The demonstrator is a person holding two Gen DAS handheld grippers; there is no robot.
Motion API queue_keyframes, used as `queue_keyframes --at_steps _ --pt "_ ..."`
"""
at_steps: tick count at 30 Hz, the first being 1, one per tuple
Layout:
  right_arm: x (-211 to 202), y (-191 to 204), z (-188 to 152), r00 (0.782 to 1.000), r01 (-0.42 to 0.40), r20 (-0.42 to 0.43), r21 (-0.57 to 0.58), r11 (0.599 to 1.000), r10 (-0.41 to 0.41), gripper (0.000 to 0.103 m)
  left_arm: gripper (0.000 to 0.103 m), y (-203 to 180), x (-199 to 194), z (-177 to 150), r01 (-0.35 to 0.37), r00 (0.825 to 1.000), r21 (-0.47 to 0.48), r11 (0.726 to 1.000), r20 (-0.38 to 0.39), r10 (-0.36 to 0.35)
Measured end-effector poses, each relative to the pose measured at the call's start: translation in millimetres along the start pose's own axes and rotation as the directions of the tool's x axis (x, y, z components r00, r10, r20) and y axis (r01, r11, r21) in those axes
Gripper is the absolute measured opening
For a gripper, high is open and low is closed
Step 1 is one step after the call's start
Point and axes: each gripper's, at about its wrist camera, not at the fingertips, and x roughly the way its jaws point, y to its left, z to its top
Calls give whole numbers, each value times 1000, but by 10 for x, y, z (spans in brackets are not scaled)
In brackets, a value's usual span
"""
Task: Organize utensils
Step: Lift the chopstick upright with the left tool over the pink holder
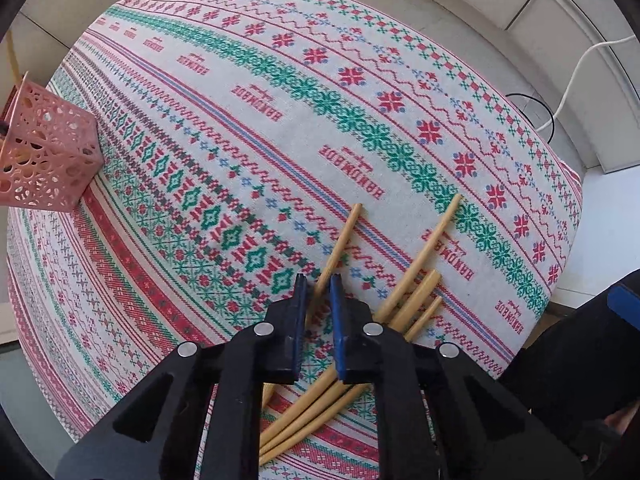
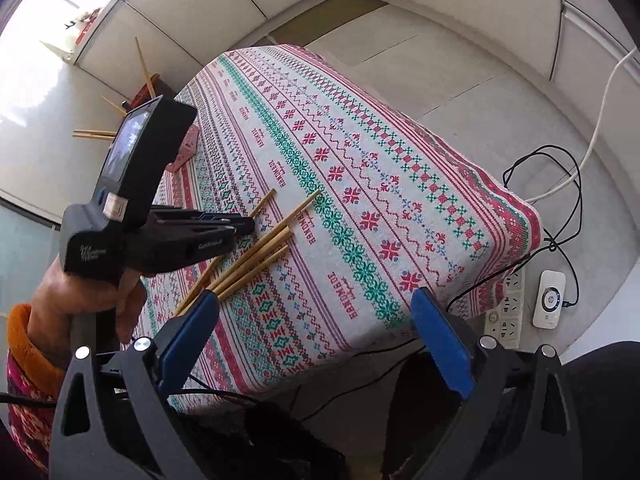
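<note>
A: Big picture first — the patterned tablecloth (image 1: pixel 248 128) is covering the whole table, and the pink perforated holder (image 1: pixel 44 156) is sitting out at nine o'clock in the left wrist view, with sticks already poking out of it

B: And the left gripper (image 1: pixel 318 282) is pointing straight down at six o'clock, its jaws pinching together on one chopstick (image 1: pixel 340 244), the loner lying apart from the rest

A: The right gripper (image 2: pixel 316 308) is hanging off the near table edge, jaws standing wide apart, nothing between them

B: So the pick is in hand. To my eye, doing it well is meaning a firm squeeze near the middle of that stick, then lifting straight up so it isn't dragging the neighbours, which are lying just beside it at four o'clock

A: Count for me

B: I'm counting four chopsticks on the cloth: the gripped one plus a fan of three (image 2: pixel 256 256). One holder. In the holder, the right wrist view is showing roughly four sticks (image 2: pixel 145 66), though it's too small to be sure
</note>
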Motion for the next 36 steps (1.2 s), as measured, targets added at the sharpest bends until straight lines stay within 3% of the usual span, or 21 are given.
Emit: queue_keyframes --at_steps 4,9,16,23,25,29,31,33,34,36 --pt "307 88 244 998 36 -51 81 996 -32 94 9 389 -131 -138 12 996 -80 997 92 -5" --pt "674 158 458 993 65 -107 209 976 -44 94 7 860 -448 -434 24 974 -198 980 225 22" --pt "1080 410 598 977 171 -172 271 947 -127 80 5 1293 -981 -786 44 918 -344 938 384 97" --pt "1255 742 710 952 305 -107 275 912 -286 76 5 1355 -1203 -995 108 875 -390 915 473 99" --pt "1293 842 731 935 353 -78 263 898 -345 64 5 1376 -1218 -1010 114 870 -395 912 483 101" --pt "1361 1023 760 901 426 -23 237 873 -433 56 5 1428 -1221 -1062 127 865 -414 902 491 104" --pt "1389 1109 769 887 448 13 210 869 -461 32 5 1455 -1217 -1084 129 864 -426 896 491 109" --pt "1419 1172 782 881 457 38 186 870 -471 22 5 1485 -1214 -1105 131 864 -437 890 490 113" --pt "1432 1196 790 885 449 49 172 877 -463 9 5 1500 -1209 -1115 133 864 -443 887 489 115" --pt "1470 1249 825 901 418 61 144 897 -429 9 5 1545 -1196 -1134 135 863 -457 879 490 122"
